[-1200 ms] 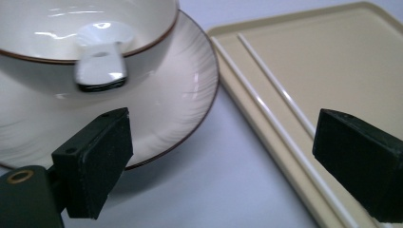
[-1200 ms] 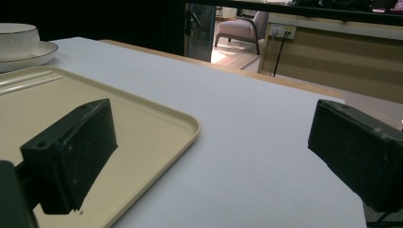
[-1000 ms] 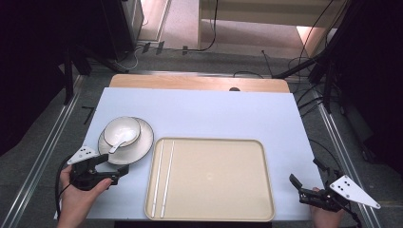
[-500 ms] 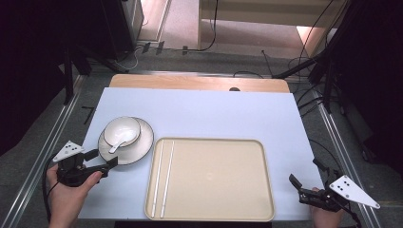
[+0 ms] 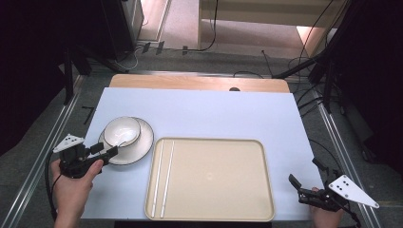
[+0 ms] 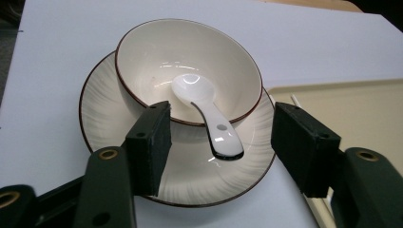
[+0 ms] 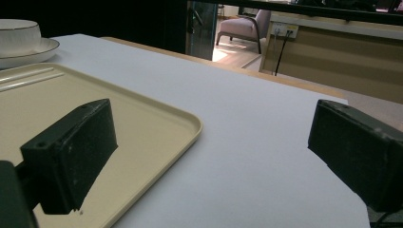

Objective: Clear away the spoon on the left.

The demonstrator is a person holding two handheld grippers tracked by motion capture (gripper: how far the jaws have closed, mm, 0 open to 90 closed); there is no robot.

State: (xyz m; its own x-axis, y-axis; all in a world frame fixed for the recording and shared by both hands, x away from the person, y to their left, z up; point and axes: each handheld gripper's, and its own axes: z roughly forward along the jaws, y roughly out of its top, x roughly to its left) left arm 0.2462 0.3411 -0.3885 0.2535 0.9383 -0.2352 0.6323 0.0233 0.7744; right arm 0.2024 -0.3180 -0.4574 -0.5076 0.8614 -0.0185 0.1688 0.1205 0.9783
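While the left gripper (image 6: 221, 142) has been closing its jaws, half-open and gripping nothing, the spoon (image 6: 206, 115) handle lies between them, leaning from the bowl (image 6: 187, 71) on the plate (image 6: 190, 180). A glancing pinch could flip it out.

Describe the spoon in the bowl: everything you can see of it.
The spoon is a short, glossy white soup spoon, ceramic by its look, with a dark edge round the handle's end and a small grey dot on the handle. Its scoop lies inside the bowl, hollow side up, and the handle leans over the bowl's dark-lined rim, its end jutting above the plate beneath. It touches the bowl alone. The left gripper has its jaws either side of the handle, clear of it.
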